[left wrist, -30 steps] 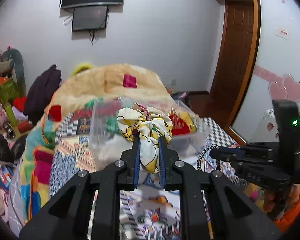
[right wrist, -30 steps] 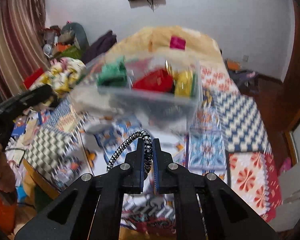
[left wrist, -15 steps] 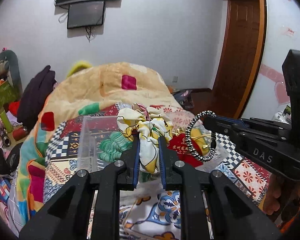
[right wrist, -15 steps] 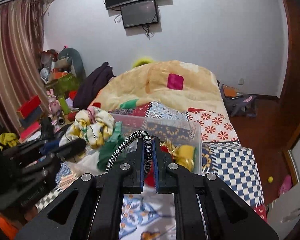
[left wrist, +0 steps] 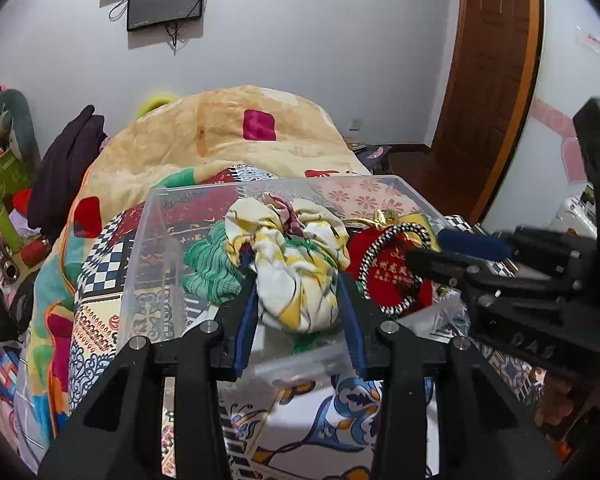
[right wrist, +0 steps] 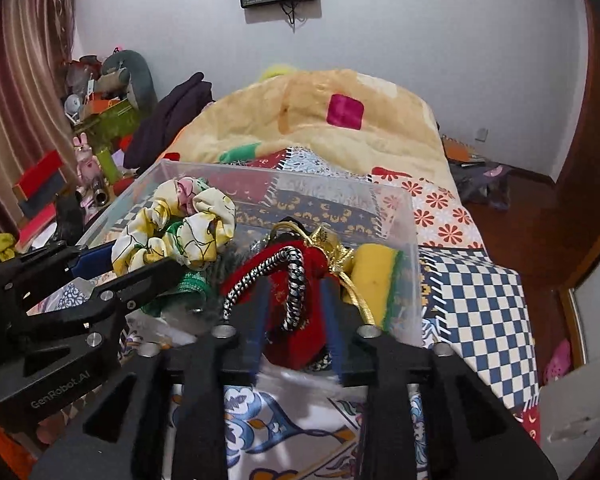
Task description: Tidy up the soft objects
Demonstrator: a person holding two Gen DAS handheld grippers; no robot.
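Both jaw sets wider than half second ago. Left gripper (left wrist: 298, 300): parted, yellow scrunchie (left wrist: 296, 264) loose between, over clear bin (left wrist: 156, 216). Right gripper (right wrist: 296, 312): parted, black-white hair tie (right wrist: 294, 280) slack over red pouch (right wrist: 292, 340). I judge release under way.

I see a dark monitor (left wrist: 165, 0) mounted on the white wall, cables dangling under it. A wooden door (left wrist: 486, 80) stands at the right. A tan blanket (right wrist: 320, 120) is heaped on the patchwork bedspread (right wrist: 476, 304). Dark clothing (left wrist: 66, 164) hangs beside it, near a striped curtain (right wrist: 16, 92) and cluttered shelves.
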